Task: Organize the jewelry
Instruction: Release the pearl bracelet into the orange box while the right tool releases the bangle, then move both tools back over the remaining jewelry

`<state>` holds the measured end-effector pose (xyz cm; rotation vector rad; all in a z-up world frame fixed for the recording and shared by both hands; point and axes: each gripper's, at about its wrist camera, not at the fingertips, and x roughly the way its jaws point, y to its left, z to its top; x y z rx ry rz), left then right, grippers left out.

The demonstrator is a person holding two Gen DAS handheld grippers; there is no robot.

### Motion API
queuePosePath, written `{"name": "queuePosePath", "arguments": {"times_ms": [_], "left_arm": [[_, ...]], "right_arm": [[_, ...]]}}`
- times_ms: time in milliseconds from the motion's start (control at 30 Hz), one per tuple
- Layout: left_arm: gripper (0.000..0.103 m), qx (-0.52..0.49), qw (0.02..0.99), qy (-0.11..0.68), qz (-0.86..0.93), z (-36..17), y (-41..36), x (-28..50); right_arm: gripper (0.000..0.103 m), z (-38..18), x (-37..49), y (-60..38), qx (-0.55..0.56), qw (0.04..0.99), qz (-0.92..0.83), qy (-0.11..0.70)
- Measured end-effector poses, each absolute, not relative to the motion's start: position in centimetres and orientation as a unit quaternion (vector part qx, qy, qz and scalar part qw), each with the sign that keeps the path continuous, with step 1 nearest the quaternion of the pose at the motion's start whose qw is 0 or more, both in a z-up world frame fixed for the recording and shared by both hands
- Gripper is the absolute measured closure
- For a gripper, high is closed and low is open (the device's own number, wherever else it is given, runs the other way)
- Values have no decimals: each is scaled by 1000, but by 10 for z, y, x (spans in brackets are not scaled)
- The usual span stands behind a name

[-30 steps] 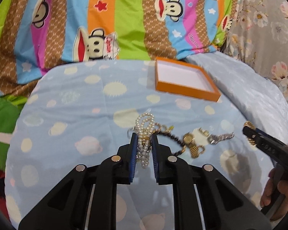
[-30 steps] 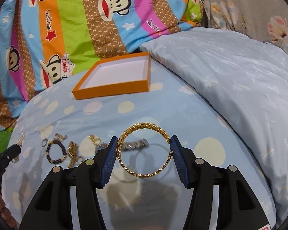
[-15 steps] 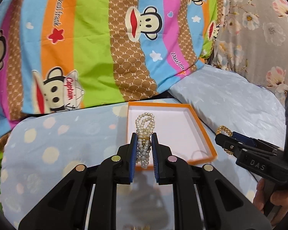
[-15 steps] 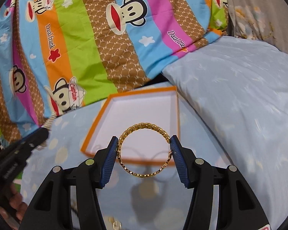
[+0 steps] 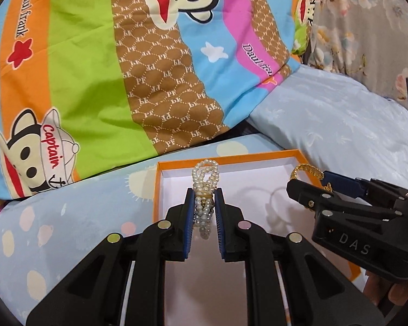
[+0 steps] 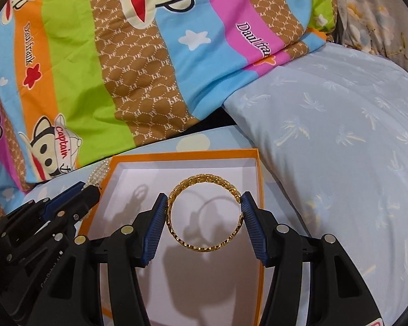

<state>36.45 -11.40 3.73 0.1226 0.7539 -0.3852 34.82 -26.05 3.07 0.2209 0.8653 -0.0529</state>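
Observation:
An orange box (image 5: pixel 155 190) with a white inside lies on the light blue spotted bedsheet; it also shows in the right wrist view (image 6: pixel 259 187). My left gripper (image 5: pixel 203 194) is shut on a pearl bracelet (image 5: pixel 205 179) and holds it over the box's near left part. My right gripper (image 6: pixel 204 198) is shut on a gold bangle (image 6: pixel 204 214), held upright over the box's white floor. In the left wrist view the right gripper (image 5: pixel 310 182) comes in from the right with the gold bangle (image 5: pixel 304 169). In the right wrist view the left gripper (image 6: pixel 91 187) holds the pearl bracelet (image 6: pixel 98 174) at the box's left rim.
A striped cartoon-monkey quilt (image 5: pixel 122 68) is heaped behind the box. A pale blue pillow (image 6: pixel 340 135) lies to the right of the box. A grey floral cloth (image 5: pixel 367 27) is at the far right.
Both grippers have carried their jewelry away from the pile on the sheet and forward to the orange box, and now hang over its inside. Both grips are unchanged.

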Motion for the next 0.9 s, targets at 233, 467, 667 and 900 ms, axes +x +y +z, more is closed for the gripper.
{"name": "queuePosePath", "arguments": {"times_ms": [233, 467, 667, 900], "left_arm": [[60, 47, 915, 360, -173, 31, -108, 373], [56, 23, 926, 341, -160, 59, -70, 338], [53, 36, 932, 327, -149, 74, -34, 269], [53, 34, 927, 342, -149, 62, -11, 192]], "right_arm": [[39, 31, 349, -263, 84, 912, -42, 400], [37, 58, 291, -272, 97, 925, -34, 365], [37, 54, 212, -272, 112, 921, -24, 372], [37, 37, 131, -251, 96, 919, -30, 382]]}}
